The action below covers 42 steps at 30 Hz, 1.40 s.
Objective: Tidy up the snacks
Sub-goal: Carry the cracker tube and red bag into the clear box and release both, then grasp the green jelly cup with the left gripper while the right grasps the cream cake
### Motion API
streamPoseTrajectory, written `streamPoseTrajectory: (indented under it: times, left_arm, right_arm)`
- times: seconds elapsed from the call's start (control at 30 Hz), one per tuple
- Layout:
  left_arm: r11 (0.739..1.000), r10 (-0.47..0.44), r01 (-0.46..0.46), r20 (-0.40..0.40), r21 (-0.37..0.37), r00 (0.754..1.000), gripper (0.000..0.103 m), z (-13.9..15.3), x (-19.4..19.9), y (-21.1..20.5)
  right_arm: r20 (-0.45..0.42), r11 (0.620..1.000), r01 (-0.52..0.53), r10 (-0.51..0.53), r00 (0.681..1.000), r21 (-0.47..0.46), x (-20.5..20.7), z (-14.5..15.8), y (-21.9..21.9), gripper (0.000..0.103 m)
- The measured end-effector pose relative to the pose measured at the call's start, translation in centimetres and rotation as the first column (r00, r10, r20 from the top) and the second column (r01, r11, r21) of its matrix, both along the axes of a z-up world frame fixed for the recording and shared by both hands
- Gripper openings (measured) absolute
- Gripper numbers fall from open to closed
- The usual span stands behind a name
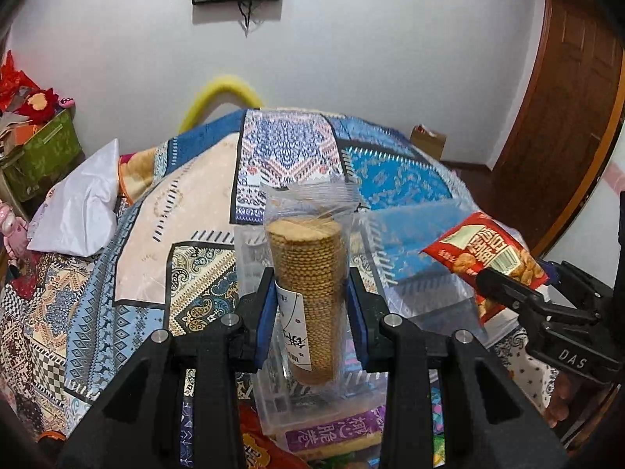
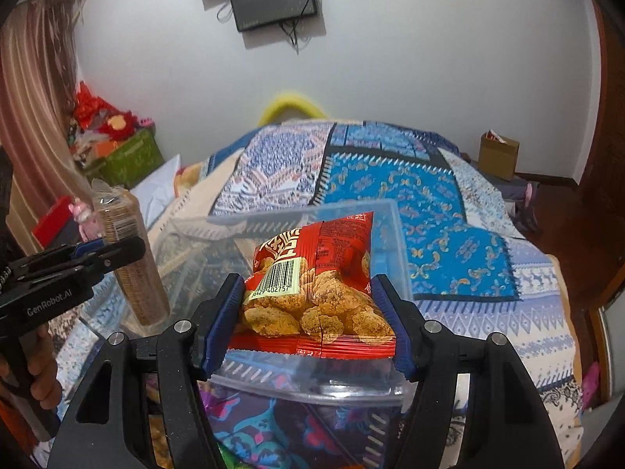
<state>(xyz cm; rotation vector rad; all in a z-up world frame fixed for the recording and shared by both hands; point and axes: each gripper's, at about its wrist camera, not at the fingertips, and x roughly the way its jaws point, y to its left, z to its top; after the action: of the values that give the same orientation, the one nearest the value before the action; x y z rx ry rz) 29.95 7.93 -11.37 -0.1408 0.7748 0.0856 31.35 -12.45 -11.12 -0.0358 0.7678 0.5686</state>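
Note:
My left gripper (image 1: 310,293) is shut on a clear-wrapped stack of round biscuits (image 1: 308,273), held upright above a clear plastic box (image 1: 254,258). The stack also shows in the right wrist view (image 2: 133,258), at the left, with the left gripper (image 2: 113,252) across it. My right gripper (image 2: 308,305) is shut on a red snack bag (image 2: 316,293) with fried pieces pictured on it, held over the clear box (image 2: 383,215). The same bag (image 1: 488,254) and right gripper (image 1: 508,285) appear at the right of the left wrist view.
The box sits on a bed with a patterned blue quilt (image 2: 410,195). More snack packets, purple (image 1: 332,434) and red (image 1: 254,453), lie near the front edge. A white pillow (image 1: 82,211), a green bin (image 1: 43,156), a cardboard box (image 2: 498,154) and a wooden door (image 1: 562,117) surround the bed.

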Motion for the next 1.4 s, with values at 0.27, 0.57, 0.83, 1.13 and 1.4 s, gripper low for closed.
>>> streamPoseTrajectory:
  times: [0.27,0.57,0.83,1.13,1.4]
  left_arm:
    - [1.000,-0.026,0.026,-0.075,-0.004,0.997,0.034,-2.1,1.8,-0.4]
    - [1.000,-0.017,0.016,-0.107,-0.009,0.994,0.034,-3.2,3.1,-0.7]
    - [0.999,-0.019,0.015,-0.116,-0.040,0.993,0.036,-3.2,2.8,-0.5]
    - [0.999,-0.038,0.038,-0.048,-0.004,0.998,0.047,0.5,-0.8,-0.3]
    - [0.996,-0.071,0.071,0.005,0.055,0.997,0.061,3.9,-6.0,-0.1]
  right_arm:
    - [-0.052,0.997,-0.036,0.033,0.998,-0.067,0.9,-2.0,1.3,0.063]
    - [-0.077,0.992,-0.044,0.035,0.996,-0.116,1.2,-3.4,2.1,0.064]
    - [-0.041,0.985,-0.056,0.050,0.998,-0.160,0.3,-2.8,2.5,0.067]
    - [-0.008,0.992,-0.045,0.044,0.999,-0.115,-1.5,0.0,1.1,0.067]
    - [0.070,0.997,0.003,0.002,0.998,-0.071,-4.8,4.0,-2.2,0.075]
